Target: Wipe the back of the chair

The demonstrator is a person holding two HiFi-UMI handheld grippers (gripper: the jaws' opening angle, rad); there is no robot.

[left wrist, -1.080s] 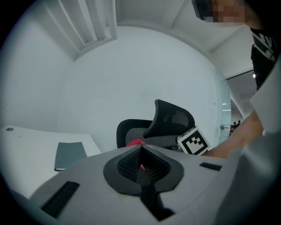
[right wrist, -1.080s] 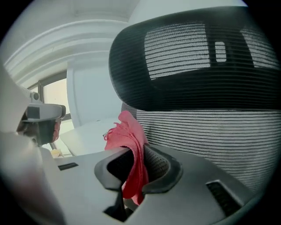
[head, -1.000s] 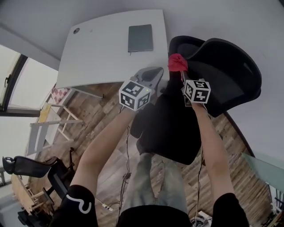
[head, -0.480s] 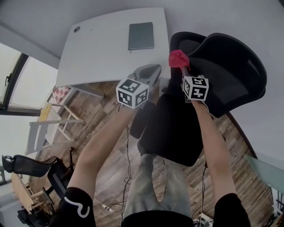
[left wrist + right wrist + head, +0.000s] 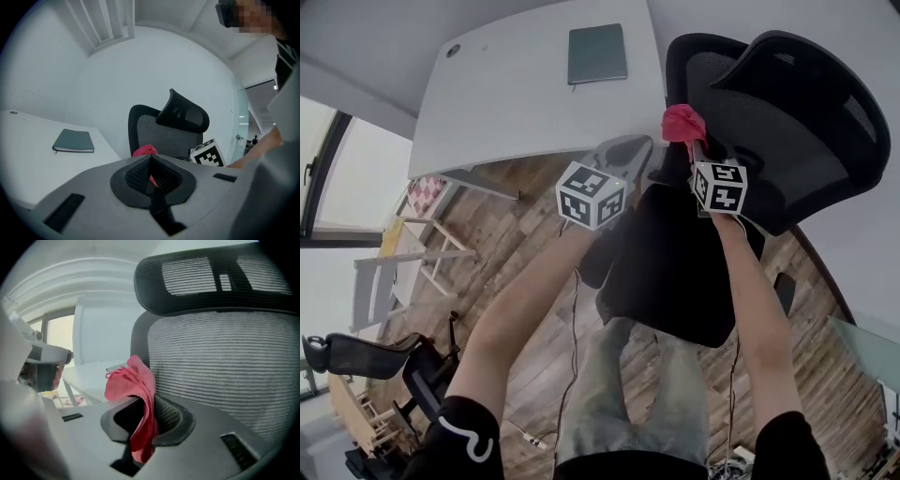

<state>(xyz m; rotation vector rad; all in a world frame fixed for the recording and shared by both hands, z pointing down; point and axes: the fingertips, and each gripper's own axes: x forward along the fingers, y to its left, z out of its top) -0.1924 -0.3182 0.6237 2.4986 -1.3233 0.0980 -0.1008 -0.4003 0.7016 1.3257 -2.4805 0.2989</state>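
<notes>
- Jaws of the right gripper (image 5: 146, 417) pinch a red cloth (image 5: 133, 380), which bunches above the tips.
- Jaws of the left gripper (image 5: 151, 172) are pressed together with nothing between them.
- The cloth sits at the side edge of the mesh chair back (image 5: 225, 362), below the headrest (image 5: 211, 282).
- A grey notebook (image 5: 597, 54) lies on the white surface (image 5: 516, 103).

Way ahead of right gripper (image 5: 149, 411) is closed off by the chair back (image 5: 225, 362), with the headrest (image 5: 215, 280) overhung above. Worktop (image 5: 516, 103) edge is found just left of the chair back. Notebook (image 5: 597, 53) is seen farther left, with bare surface around it.
</notes>
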